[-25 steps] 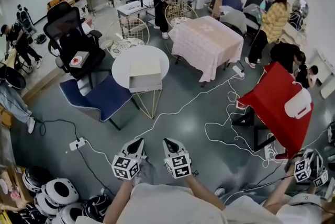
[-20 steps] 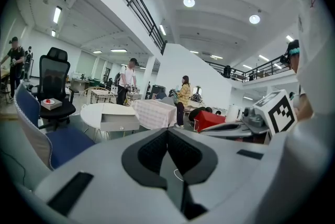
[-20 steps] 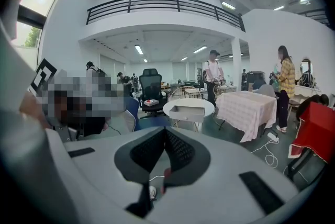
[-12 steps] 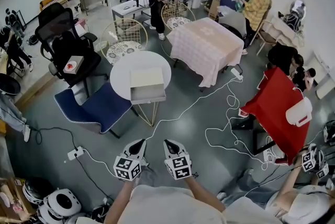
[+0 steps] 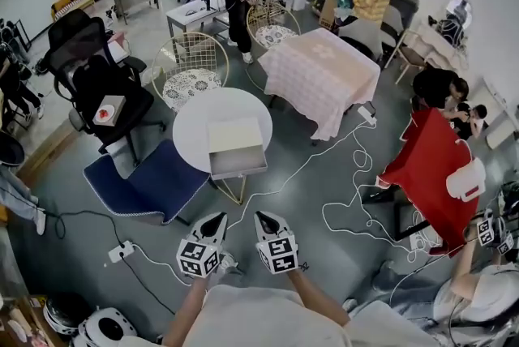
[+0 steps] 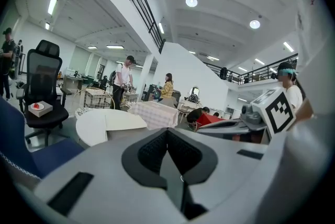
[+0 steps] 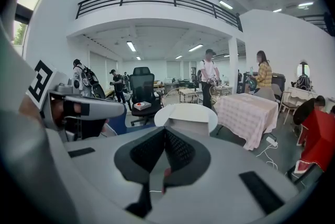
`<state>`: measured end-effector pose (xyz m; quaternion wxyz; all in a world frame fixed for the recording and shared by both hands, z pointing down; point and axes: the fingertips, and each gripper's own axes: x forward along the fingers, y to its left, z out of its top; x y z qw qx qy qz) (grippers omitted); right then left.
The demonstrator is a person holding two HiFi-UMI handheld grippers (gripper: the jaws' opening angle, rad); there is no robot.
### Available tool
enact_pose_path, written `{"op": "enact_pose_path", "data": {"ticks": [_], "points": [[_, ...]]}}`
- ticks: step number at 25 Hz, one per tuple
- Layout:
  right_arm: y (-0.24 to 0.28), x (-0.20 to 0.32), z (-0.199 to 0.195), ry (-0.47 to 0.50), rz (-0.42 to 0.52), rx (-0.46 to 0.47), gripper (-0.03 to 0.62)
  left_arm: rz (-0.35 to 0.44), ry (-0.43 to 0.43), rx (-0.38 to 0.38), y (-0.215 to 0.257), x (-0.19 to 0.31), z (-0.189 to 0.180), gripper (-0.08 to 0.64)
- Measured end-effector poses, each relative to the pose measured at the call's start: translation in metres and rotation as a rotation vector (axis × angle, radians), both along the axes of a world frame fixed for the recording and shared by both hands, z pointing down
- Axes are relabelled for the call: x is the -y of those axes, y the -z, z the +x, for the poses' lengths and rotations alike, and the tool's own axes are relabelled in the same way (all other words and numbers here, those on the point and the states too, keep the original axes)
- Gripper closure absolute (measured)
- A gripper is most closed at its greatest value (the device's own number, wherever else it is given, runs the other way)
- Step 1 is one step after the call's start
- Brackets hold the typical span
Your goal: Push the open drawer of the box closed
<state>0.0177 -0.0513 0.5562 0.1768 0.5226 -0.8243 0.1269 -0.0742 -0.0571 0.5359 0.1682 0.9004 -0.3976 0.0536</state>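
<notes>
Jaws on left gripper (image 5: 214, 220) and right gripper (image 5: 262, 218) sit together, empty. Likely the approach step: next, reach the open drawer (image 5: 238, 162) of the box (image 5: 230, 133), well apart from both.

Cream box (image 5: 233, 134), left of frame centre, lay flat; its grey drawer (image 5: 238, 162) stood open toward the lower edge.

Left gripper (image 5: 216, 216), right gripper (image 5: 262, 216): grey (black-white marker cubes (image 5: 195, 258)).
</notes>
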Motion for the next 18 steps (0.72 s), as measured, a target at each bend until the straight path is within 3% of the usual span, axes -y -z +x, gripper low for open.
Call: {"op": "enact_pose_path", "data": {"ticks": [18], "points": [[-0.002, 0.107, -0.037, -0.052, -0.012, -0.017, 0.577, -0.033, -0.047, -0.022, -0.014, 0.103, -0.042, 0.548]]}}
